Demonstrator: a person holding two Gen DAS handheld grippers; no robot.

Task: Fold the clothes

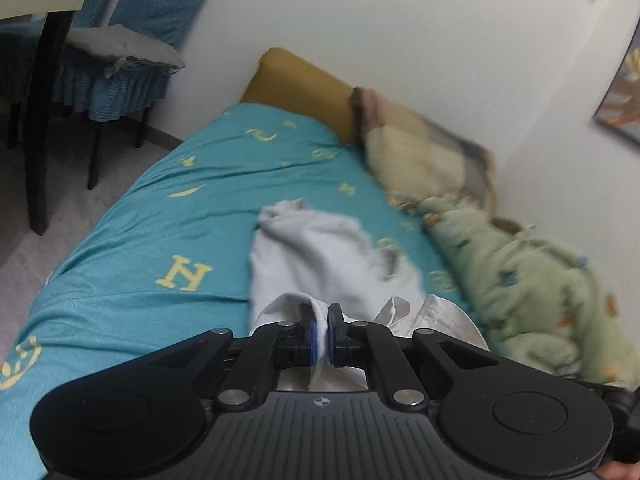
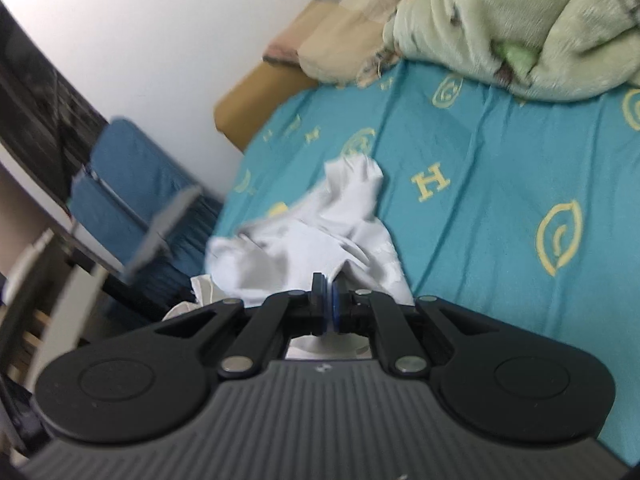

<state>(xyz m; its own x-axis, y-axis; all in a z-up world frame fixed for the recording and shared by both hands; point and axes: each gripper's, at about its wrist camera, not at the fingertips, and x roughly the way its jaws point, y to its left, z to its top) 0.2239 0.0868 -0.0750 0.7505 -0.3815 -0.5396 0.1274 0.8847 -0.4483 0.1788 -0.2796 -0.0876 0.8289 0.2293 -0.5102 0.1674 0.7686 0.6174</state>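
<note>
Lengthwise, the white garment (image 1: 320, 248) stretches away over the bed (image 1: 160, 216), both grippers' fingers clamped on its near edge.

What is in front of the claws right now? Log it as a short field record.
surface: teal bedsheet with yellow letter and leaf prints
garment: crumpled white cloth garment, lying on the sheet
left claw: shut on the garment's near edge
right claw: shut on the garment too
beside garment: pale green fleece blanket, bunched along the wall
fold state: not yet folded flat
</note>
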